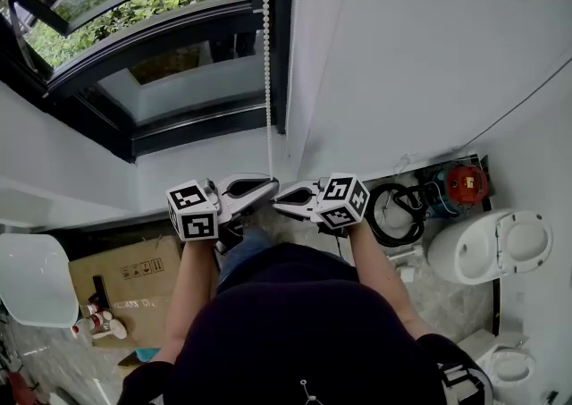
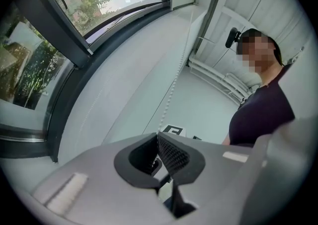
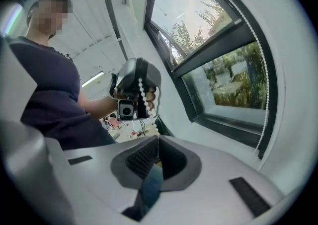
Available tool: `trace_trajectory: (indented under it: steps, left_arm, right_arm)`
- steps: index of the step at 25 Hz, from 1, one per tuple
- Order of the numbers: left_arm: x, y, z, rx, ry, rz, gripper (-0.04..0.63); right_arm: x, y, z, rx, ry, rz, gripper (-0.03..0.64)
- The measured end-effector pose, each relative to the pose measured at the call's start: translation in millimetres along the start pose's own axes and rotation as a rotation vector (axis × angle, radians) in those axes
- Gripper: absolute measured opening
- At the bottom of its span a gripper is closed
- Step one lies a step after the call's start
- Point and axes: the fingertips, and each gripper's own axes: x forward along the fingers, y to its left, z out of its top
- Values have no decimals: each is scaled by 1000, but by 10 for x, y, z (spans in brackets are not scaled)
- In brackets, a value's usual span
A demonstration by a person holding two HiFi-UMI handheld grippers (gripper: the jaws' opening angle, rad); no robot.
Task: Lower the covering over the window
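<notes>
The window fills the upper left of the head view, and no covering shows over its glass. A white bead chain hangs beside the frame down to the two grippers, which meet tip to tip above the sill. My left gripper is shut on the bead chain; beads sit between its pads. My right gripper is shut just below and to the right. In the right gripper view the chain crosses the left gripper towards the right gripper. Whether the right jaws pinch it is hidden.
A second strand of the chain hangs along the window frame. On the floor below are a cardboard box, a white toilet, a black cable coil and a red device. A white wall stands on the right.
</notes>
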Motion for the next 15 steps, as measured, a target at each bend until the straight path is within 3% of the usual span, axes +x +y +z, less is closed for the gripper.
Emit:
trace_trajectory:
  steps: [8,15]
  left_arm:
    - [17,22,-140,8,55,-51,12]
    - [56,17,-148,-2,50,-55,12]
  right_arm:
    - [-8,-41,-118,7,42,-7,12]
    - [2,-4,-138,9,71,26,14]
